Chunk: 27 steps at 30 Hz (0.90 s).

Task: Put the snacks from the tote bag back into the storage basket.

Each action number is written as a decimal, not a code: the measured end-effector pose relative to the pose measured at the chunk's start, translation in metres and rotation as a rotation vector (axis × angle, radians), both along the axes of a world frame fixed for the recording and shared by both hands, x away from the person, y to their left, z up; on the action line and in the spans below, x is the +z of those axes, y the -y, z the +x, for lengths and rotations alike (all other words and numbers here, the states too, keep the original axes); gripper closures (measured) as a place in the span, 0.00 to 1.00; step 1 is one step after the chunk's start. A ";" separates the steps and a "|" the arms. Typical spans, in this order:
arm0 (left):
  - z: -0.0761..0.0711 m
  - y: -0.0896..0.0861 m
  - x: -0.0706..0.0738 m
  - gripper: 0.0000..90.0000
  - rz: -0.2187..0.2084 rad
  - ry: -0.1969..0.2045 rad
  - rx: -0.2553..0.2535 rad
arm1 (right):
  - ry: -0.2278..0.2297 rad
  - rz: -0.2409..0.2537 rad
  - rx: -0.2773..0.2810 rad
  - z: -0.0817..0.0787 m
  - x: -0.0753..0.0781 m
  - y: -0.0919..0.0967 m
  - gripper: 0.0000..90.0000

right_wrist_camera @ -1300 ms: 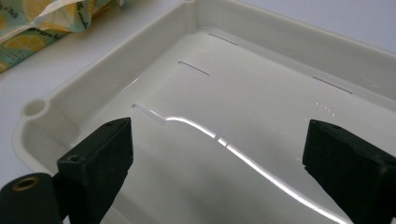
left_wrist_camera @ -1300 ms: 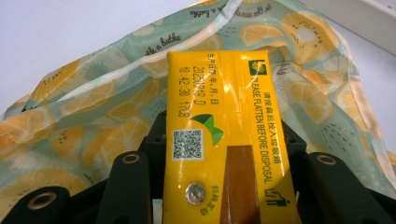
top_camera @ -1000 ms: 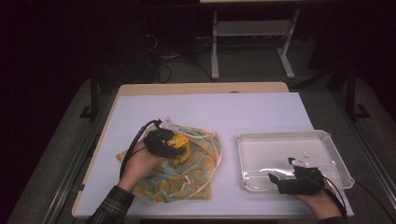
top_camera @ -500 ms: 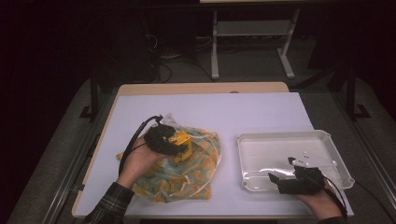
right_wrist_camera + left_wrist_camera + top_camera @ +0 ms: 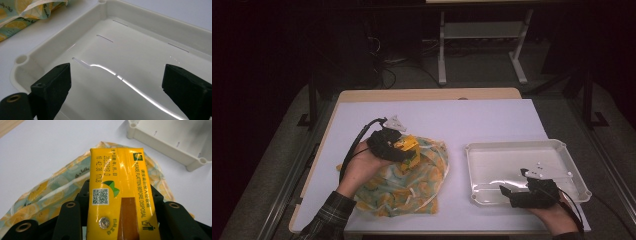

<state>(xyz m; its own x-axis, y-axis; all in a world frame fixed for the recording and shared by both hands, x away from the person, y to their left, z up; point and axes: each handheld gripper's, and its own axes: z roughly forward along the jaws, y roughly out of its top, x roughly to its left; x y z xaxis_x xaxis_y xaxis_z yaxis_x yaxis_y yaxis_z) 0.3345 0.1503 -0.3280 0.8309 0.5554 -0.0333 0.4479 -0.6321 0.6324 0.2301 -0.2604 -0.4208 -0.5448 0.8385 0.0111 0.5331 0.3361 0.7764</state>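
My left gripper (image 5: 404, 150) is shut on a yellow drink carton (image 5: 408, 148) and holds it just above a lemon-print cloth bag (image 5: 412, 182) at the table's front left. In the left gripper view the yellow carton (image 5: 122, 195) fills the gap between the two black jaws, its printed side up, with the bag (image 5: 50, 195) below it. My right gripper (image 5: 508, 192) rests at the front edge of a white plastic tray (image 5: 492, 150), jaws wide apart. In the right gripper view the tray (image 5: 62, 37) lies bare between the open jaws.
A white sheet (image 5: 472, 120) covers the tabletop, with room behind the bag and tray. The tray's corner (image 5: 195, 162) shows beyond the carton in the left gripper view. A bag edge (image 5: 22, 12) lies off the tray's left corner. Metal stand legs (image 5: 442, 55) stand on the floor beyond.
My left gripper has risen a little with the yellow carton, which now stands clearer of the bag. The right gripper has stayed put at the tray.
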 end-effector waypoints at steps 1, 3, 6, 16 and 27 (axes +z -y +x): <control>0.001 0.001 0.001 0.59 0.000 0.005 -0.006 | 0.000 -0.001 -0.001 0.000 0.000 0.000 0.09; 0.001 0.002 0.002 0.59 -0.005 0.005 -0.006 | 0.003 -0.003 0.000 0.000 0.000 0.001 0.09; 0.001 0.005 0.004 0.59 -0.007 0.001 -0.007 | 0.006 -0.005 -0.002 0.000 0.000 0.001 0.09; 0.001 0.019 0.015 0.59 -0.030 0.019 -0.020 | 0.006 -0.007 0.000 0.000 0.000 0.001 0.09; 0.003 0.037 0.020 0.59 -0.047 0.005 -0.045 | -0.002 -0.001 -0.001 0.000 0.000 0.000 0.09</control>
<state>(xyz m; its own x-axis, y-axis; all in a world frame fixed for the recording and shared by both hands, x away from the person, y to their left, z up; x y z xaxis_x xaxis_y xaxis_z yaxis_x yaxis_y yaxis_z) 0.3371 0.1130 -0.3080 0.8553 0.5153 -0.0542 0.4162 -0.6209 0.6643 0.2297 -0.2602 -0.4204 -0.5439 0.8391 0.0115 0.5354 0.3364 0.7747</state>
